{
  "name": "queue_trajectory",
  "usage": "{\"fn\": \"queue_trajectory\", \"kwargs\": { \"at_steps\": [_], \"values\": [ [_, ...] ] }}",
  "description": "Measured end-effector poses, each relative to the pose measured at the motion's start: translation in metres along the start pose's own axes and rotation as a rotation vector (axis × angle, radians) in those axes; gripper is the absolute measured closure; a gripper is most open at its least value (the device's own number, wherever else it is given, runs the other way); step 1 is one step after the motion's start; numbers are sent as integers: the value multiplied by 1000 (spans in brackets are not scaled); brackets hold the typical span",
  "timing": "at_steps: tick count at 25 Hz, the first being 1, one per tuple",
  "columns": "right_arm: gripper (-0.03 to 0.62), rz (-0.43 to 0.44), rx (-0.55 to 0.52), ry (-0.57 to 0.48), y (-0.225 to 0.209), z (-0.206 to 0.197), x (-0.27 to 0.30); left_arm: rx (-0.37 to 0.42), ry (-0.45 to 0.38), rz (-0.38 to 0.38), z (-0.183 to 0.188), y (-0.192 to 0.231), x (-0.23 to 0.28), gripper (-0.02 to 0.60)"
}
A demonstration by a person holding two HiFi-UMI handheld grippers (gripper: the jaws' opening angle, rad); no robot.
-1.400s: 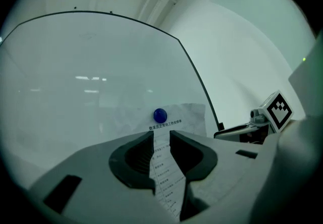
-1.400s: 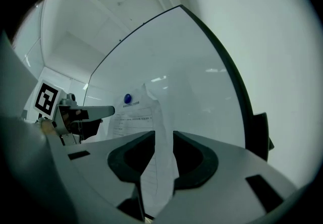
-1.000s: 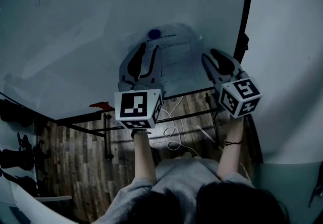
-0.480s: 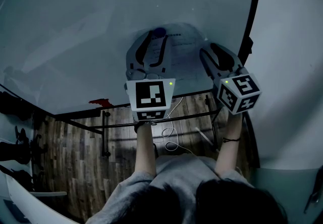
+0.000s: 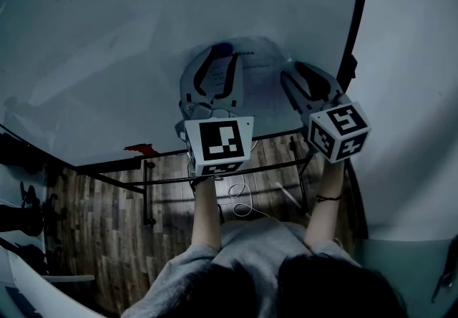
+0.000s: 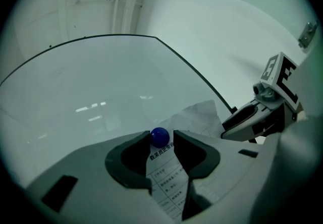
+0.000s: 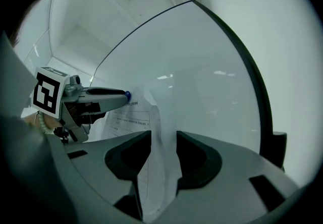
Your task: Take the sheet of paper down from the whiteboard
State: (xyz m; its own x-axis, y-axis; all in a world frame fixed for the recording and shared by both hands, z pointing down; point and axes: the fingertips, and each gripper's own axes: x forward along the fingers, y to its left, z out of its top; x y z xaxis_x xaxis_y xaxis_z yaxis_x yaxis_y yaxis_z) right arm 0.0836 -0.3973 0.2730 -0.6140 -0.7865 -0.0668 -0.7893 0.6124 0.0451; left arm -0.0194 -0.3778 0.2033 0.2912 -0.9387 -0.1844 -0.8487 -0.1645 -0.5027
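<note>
1. Hanging on the whiteboard [image 5: 107, 44], the paper [image 5: 261, 84] is being pinned by a magnet [image 6: 160, 136].
2. Fingers of left gripper [image 5: 218, 73], just opened, are flanking the magnet, released.
3. Fingers of right gripper [image 7: 163, 140], just opened, are straddling the paper's edge, released.
4. Unpinning and lowering are apparently remaining.

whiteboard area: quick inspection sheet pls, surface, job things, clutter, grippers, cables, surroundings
surface: whiteboard, upright, mostly bare
job's things: paper on the board, blue magnet near its top; the paper's right side curls off the board
clutter: red thing at the board's lower edge, cannot tell what
grippers: left gripper open, jaws just opened, magnet between the tips; right gripper open, jaws just opened, the paper's loose edge between them
cables: white cables on the floor
surroundings: wood floor, black stand frame, pale wall at right
</note>
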Motion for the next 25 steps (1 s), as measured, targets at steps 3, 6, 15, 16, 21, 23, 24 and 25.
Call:
{"fn": "queue_trajectory", "kwargs": {
  "at_steps": [3, 6, 15, 16, 21, 23, 24, 25],
  "values": [
    [459, 23, -13, -26, 5, 7, -1, 25, 3, 11, -1, -2, 1, 456],
    [459, 46, -18, -31, 11, 10, 2, 24, -15, 18, -1, -2, 2, 457],
    [567, 33, -42, -20, 10, 9, 4, 35, -7, 57, 1, 2, 4, 457],
    [582, 32, -48, -23, 10, 10, 3, 34, -8, 57, 1, 3, 4, 459],
    [592, 40, -45, -26, 11, 10, -2, 27, -13, 60, 2, 4, 1, 460],
    [592, 53, -31, -21, 11, 9, -4, 17, -15, 62, 2, 4, 2, 460],
    [592, 59, -26, -15, 11, 9, -4, 14, -14, 63, 2, 4, 2, 460],
    [592, 64, -25, -7, 12, 8, -3, 15, -10, 65, 2, 4, 2, 460]
  ]
}}
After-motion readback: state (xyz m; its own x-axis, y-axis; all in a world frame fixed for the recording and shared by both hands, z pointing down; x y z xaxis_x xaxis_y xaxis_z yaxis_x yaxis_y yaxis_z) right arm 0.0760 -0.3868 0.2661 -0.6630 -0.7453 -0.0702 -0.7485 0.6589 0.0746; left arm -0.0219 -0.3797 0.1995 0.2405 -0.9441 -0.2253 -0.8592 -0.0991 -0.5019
